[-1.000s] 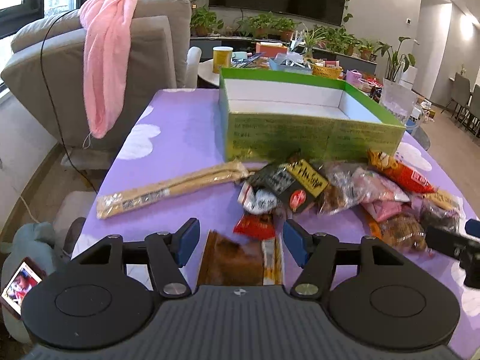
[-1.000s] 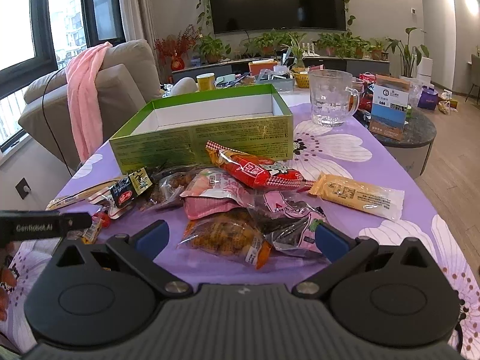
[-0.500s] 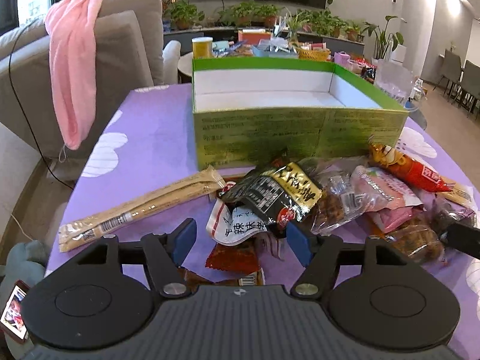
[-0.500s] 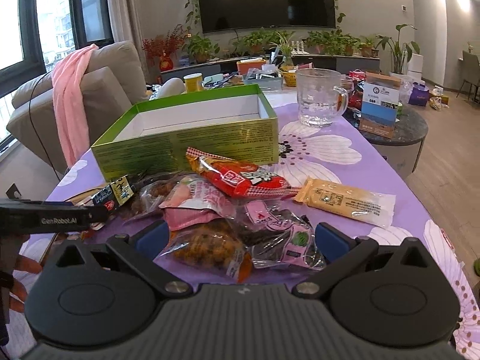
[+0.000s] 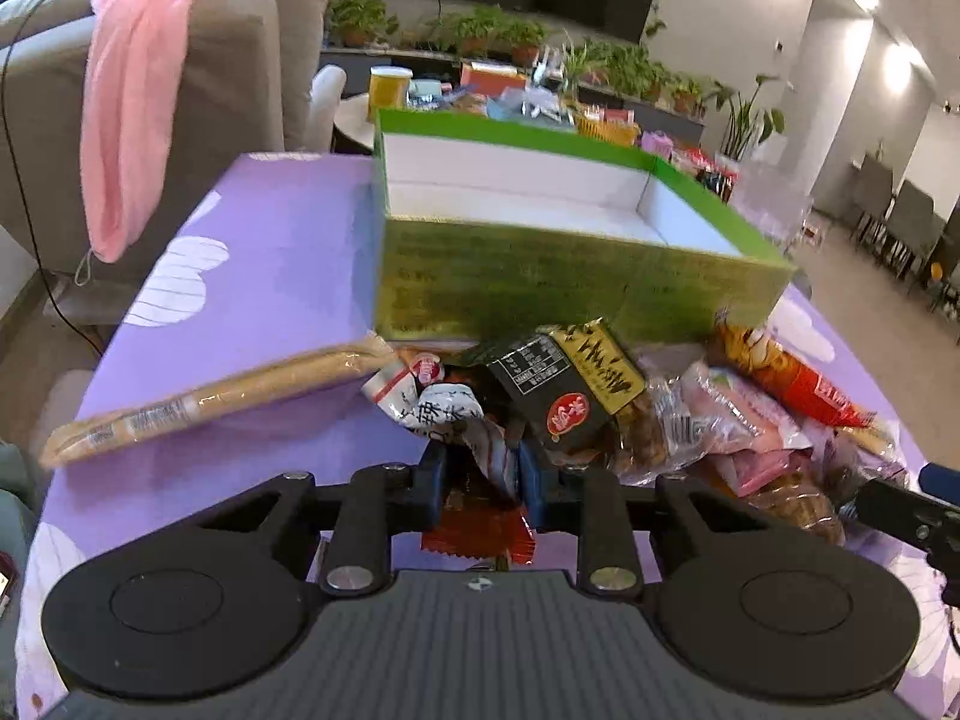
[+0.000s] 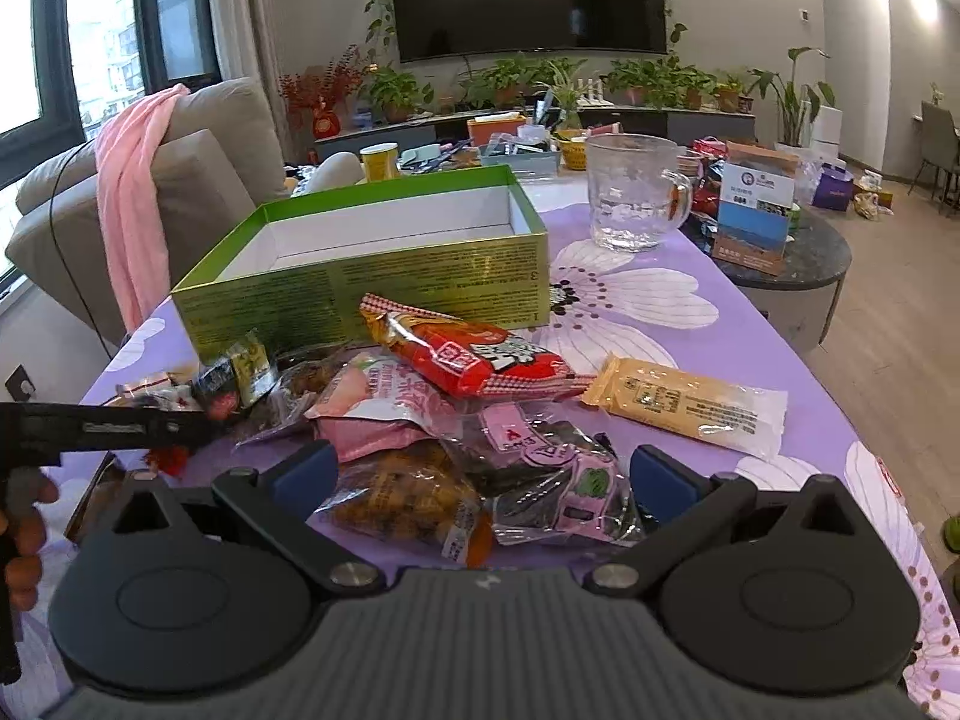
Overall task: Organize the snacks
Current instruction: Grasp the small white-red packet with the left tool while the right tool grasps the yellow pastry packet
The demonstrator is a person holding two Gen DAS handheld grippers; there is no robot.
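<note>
The left gripper (image 5: 480, 474) is working at the near edge of a snack pile (image 5: 600, 414) on a purple tablecloth (image 5: 270, 252). Its jaws have just been closing, and they are now pinching the crinkled tail of a white packet (image 5: 447, 414), with a red packet (image 5: 474, 531) lying just underneath. The right gripper (image 6: 480, 474) is hovering with its jaws standing apart over a brown snack bag (image 6: 408, 498), gripping nothing. The green box (image 5: 558, 276), open and looking empty, is sitting just behind the pile. To do this step well, the left gripper is probably needing a firm hold on the white wrapper alone, then a slow straight lift so neighbouring packets are not dragging along, before carrying it over the box wall.
</note>
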